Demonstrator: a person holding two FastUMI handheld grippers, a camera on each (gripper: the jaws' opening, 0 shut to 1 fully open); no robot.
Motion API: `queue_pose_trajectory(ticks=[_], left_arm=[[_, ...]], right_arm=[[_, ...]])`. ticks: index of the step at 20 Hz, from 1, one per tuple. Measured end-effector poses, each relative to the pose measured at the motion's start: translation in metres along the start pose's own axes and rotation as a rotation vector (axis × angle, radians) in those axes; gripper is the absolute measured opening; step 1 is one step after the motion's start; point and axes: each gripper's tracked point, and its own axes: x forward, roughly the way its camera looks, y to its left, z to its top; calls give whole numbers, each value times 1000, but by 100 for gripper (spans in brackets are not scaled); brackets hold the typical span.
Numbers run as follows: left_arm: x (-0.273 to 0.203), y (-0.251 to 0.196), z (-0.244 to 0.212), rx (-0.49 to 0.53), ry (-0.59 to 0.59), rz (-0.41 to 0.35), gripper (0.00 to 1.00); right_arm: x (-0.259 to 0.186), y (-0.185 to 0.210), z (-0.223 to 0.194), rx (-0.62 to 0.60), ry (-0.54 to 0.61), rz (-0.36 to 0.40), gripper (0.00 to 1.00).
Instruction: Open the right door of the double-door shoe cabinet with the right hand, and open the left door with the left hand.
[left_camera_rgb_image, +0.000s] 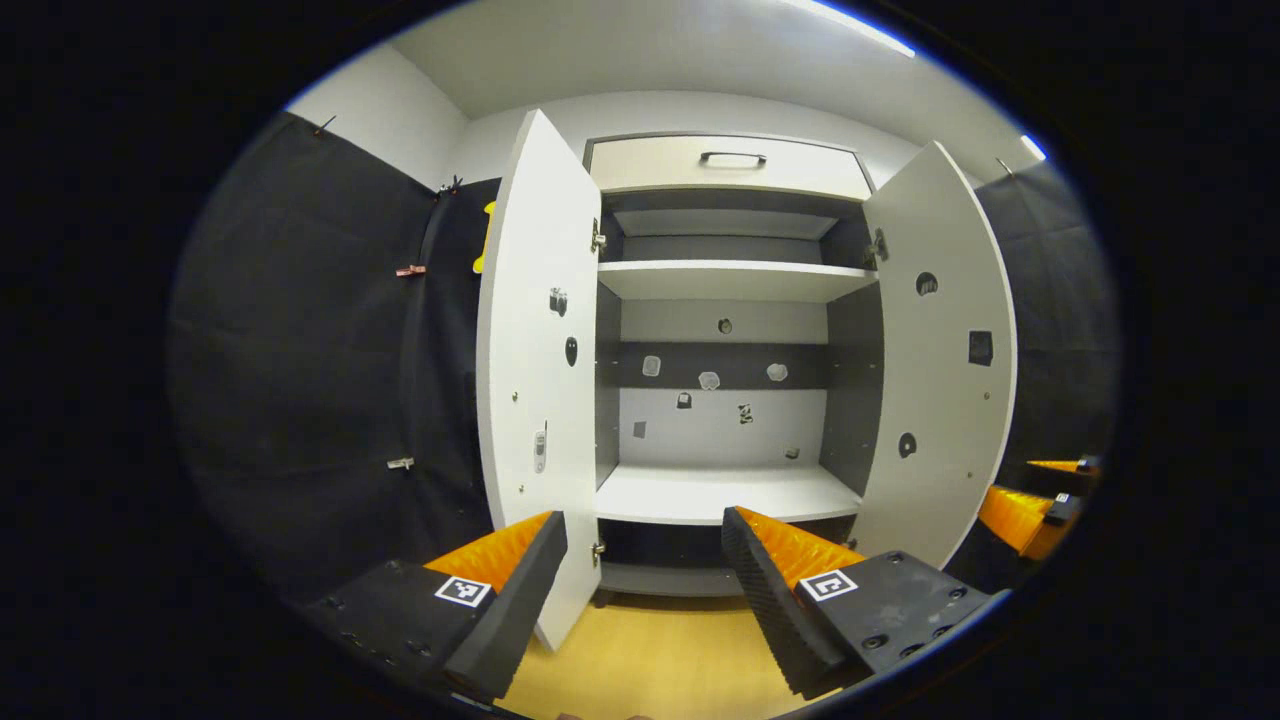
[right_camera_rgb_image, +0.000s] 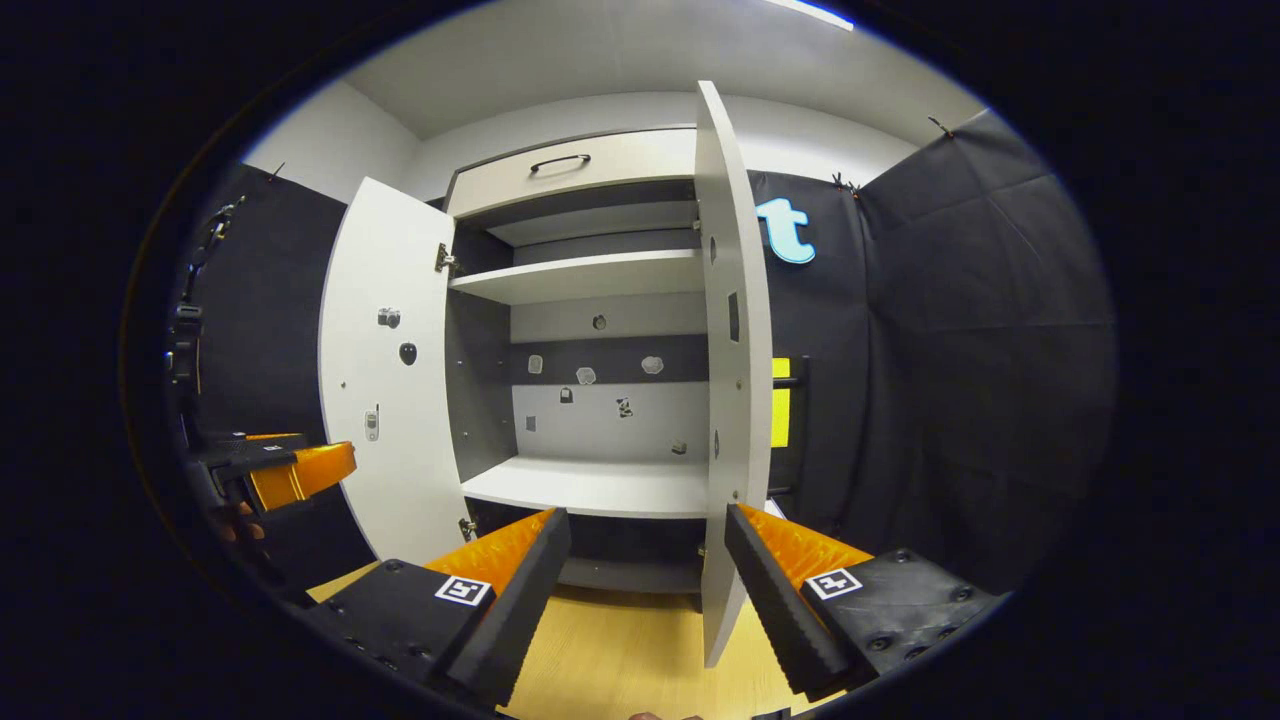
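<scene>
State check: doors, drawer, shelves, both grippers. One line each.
left door: swung open
right door: swung open
drawer: closed, above the door bay
shelves: bare, no shoes
left gripper: open, holding nothing, clear of the left door
right gripper: open, holding nothing, right door's edge in line between its fingers, contact unclear
</scene>
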Motion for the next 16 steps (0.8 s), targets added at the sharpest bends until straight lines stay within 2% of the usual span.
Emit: queue_pose_trajectory(ticks=[4, 9, 13, 16], left_arm=[[-18, 6, 5, -12, -24, 19, 96], [-33, 33, -5, 29, -6, 29, 96], [-41, 53, -11, 18, -7, 27, 96], [-45, 64, -16, 31, -7, 2, 96]], right_arm=[[-14, -25, -15, 35, 41, -41, 98], [-41, -46, -22, 49, 7, -142, 98], [-53, -42, -8, 48, -46, -196, 98], [-51, -21, -9, 51, -50, -191, 98]])
